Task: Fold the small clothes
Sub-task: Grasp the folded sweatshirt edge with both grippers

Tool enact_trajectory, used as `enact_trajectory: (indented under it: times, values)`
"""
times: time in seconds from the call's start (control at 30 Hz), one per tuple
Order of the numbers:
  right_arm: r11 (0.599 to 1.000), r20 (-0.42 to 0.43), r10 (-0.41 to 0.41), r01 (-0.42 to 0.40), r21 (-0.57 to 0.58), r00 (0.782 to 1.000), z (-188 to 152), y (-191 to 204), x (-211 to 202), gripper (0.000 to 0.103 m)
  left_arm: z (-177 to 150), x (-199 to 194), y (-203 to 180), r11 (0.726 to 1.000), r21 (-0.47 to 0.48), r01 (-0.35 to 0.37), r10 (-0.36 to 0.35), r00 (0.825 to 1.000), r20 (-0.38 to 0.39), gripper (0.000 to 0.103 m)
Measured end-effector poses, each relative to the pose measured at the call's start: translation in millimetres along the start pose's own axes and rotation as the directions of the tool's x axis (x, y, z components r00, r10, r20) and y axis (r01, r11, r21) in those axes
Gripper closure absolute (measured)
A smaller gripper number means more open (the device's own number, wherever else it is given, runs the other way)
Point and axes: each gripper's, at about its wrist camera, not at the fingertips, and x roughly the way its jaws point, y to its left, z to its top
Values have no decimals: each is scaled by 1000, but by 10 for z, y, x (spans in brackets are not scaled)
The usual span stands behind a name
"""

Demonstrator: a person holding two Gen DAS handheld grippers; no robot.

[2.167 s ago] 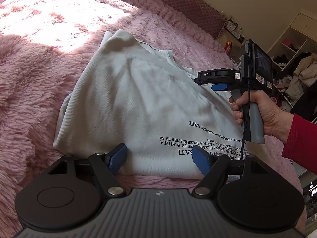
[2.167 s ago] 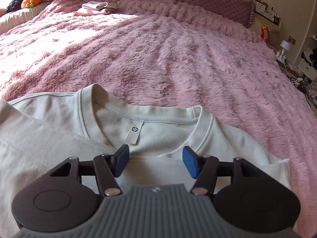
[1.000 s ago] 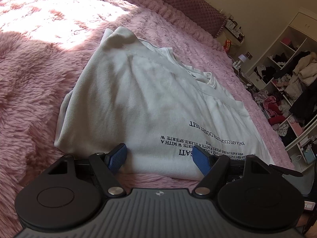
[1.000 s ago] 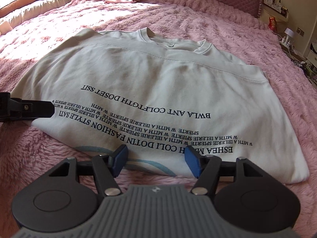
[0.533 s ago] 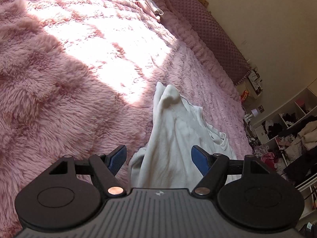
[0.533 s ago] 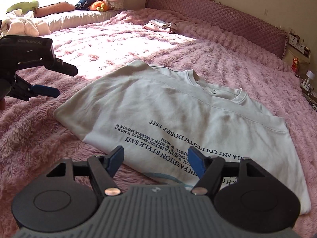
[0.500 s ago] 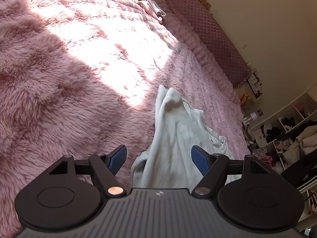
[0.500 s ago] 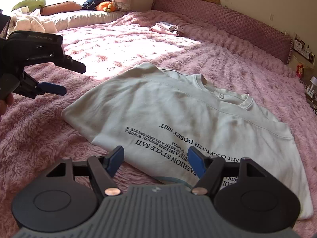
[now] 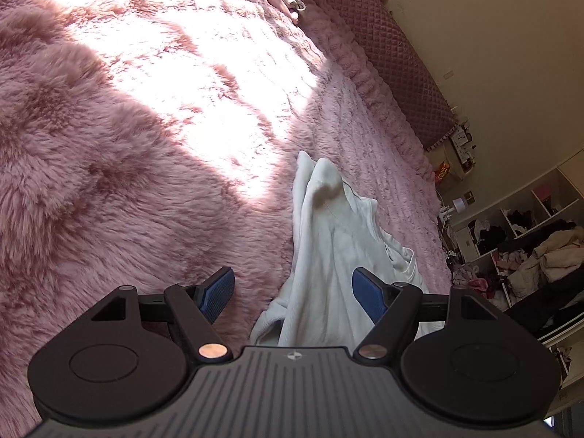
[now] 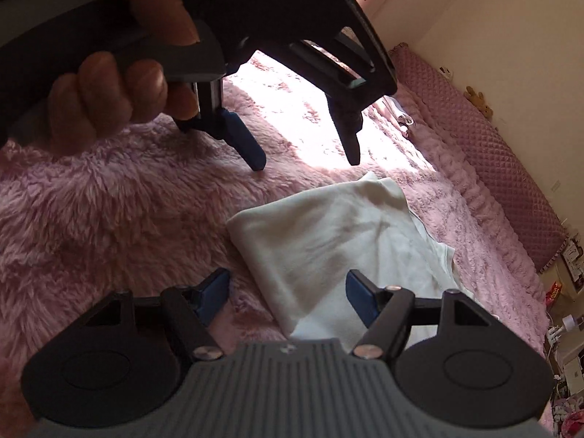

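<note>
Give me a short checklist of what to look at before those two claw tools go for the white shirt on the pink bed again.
1. Left gripper open: ok, blue pads apart, shirt edge between them but not pinched.
2. Right gripper open: ok, nothing pressed between the pads.
3. White shirt flat on the pink blanket: not ok, its near side edge looks bunched in the left wrist view.
4. Grippers out of each other's way: not ok, the left gripper fills the upper part of the right wrist view.
5. Printed side and collar position: cannot tell, mostly hidden.
</note>
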Motion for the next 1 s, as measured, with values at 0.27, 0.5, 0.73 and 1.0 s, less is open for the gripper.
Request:
enact_trajectory:
  times: [0.27, 0.5, 0.73, 1.0]
  values:
    - [996, 23, -29, 31, -79, 999, 202, 215, 197, 86, 363, 207, -60, 998, 60, -10, 12, 999, -35, 18]
    - [997, 31, -43, 45, -70, 999, 180, 317, 227, 91, 582, 938, 6, 994, -46, 98, -103, 987, -125, 18]
    - [999, 35, -11, 13, -53, 999, 161, 257, 275, 91, 758, 1529, 21, 974, -148, 172, -190, 975, -111, 18]
    - [1000, 62, -3, 4, -21, 998, 178, 211, 284, 91, 878, 1614, -84, 979, -113, 171, -181, 980, -86, 86]
